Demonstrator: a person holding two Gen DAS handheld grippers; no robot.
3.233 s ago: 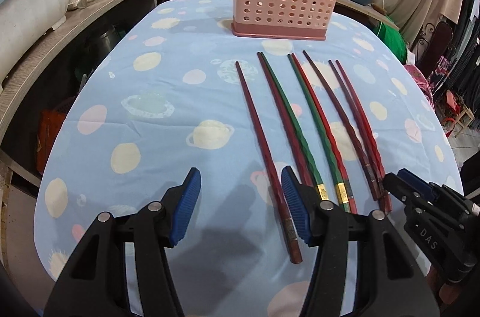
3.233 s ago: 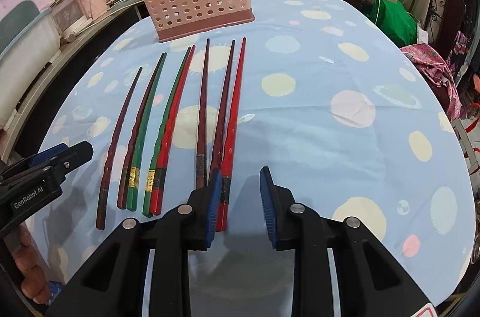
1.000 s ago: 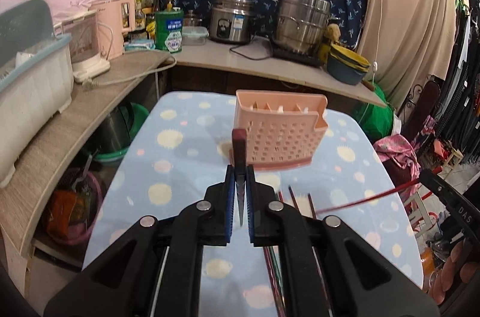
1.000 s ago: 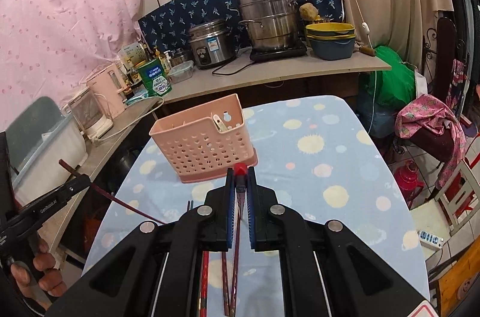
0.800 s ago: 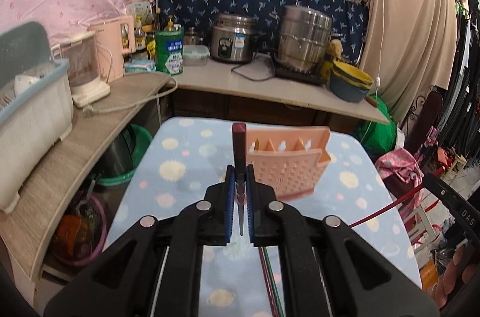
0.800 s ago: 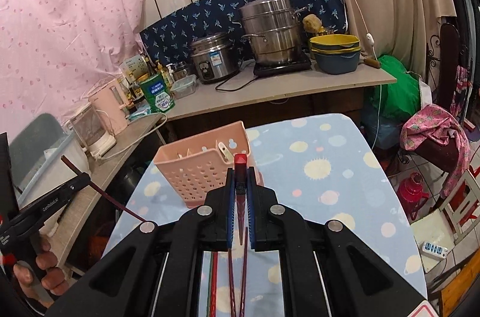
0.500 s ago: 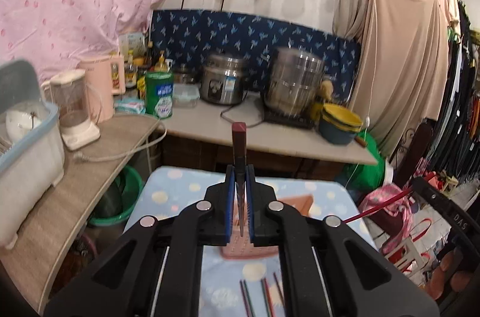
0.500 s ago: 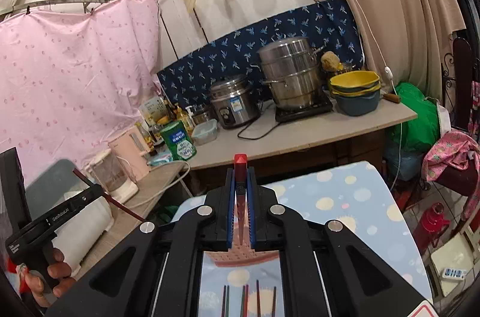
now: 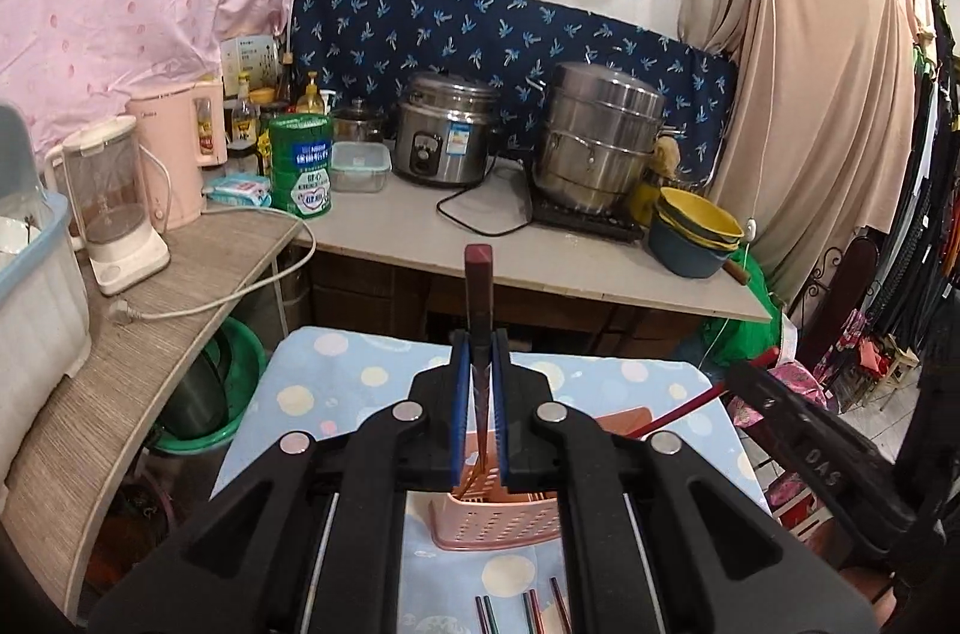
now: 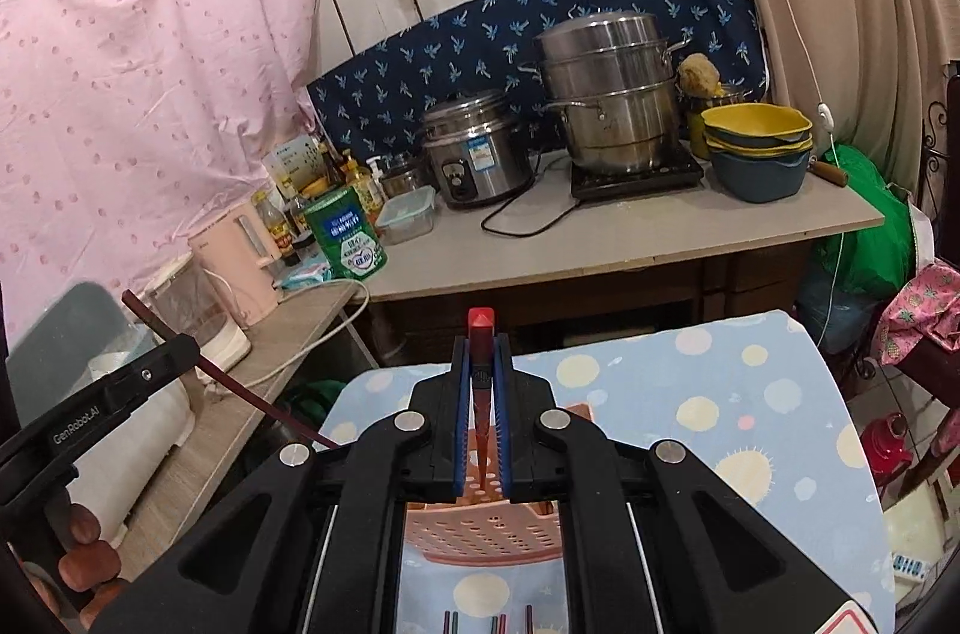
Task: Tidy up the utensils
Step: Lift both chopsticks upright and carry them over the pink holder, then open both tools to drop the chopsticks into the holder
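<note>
Above the polka-dot blue surface point(image 9: 336, 382), each claw pinches a chopstick upright over the pink utensil basket point(image 9: 498, 526) near its far edge: left claw point(image 9: 479, 418) dark red chopstick point(image 9: 478, 298), right claw point(image 10: 480, 418) bright red chopstick point(image 10: 481, 352), wooden counter point(image 10: 600, 250) with cookers behind.

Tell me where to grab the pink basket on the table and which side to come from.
Grip the basket by the top edge of a long wall, coming down from above: it stands upright, open-topped, and its thin perforated wall suits a pinch. The left tool and right tool each hold a chopstick, so free one first.
</note>
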